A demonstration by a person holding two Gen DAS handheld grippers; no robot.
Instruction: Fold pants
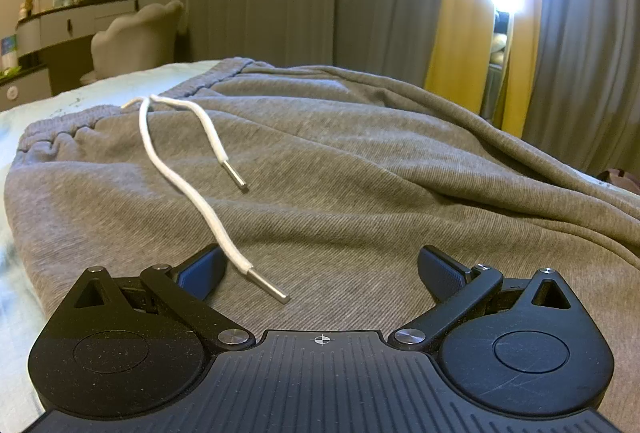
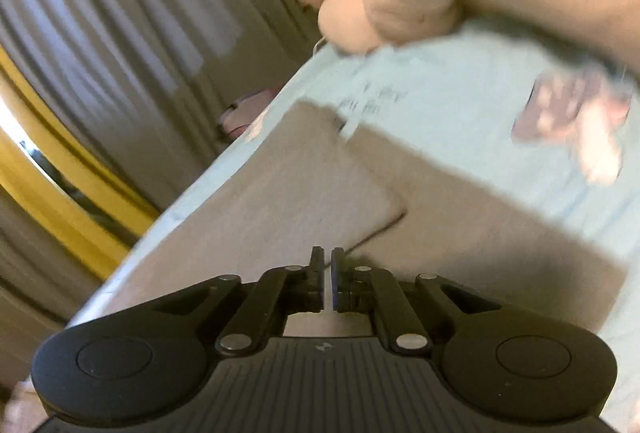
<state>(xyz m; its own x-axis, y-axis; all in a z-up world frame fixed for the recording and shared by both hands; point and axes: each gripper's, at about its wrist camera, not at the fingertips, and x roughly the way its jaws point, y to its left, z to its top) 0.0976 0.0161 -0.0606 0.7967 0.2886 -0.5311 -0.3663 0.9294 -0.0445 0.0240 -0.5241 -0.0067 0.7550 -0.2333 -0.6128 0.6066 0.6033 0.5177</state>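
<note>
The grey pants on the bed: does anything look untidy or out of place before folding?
The white drawstring lies loose across the front of the grey pants, one metal tip between the open left tongs. The fabric is wrinkled on the right side. In the blurred right wrist view, the leg ends look flat.

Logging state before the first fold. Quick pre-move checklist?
1. Left gripper open: ok, jaws spread wide with nothing between them.
2. Right gripper open: not ok, jaws nearly shut and seemingly holding nothing.
3. Pants flat: not ok, ridges run along the far side.
4. Drawstring clear of the grasp: not ok, one metal tip lies beside the left gripper's finger.
5. Leg ends on the bed: ok, both lie on the sheet.
6. Right wrist view sharp: not ok, motion-blurred.
</note>
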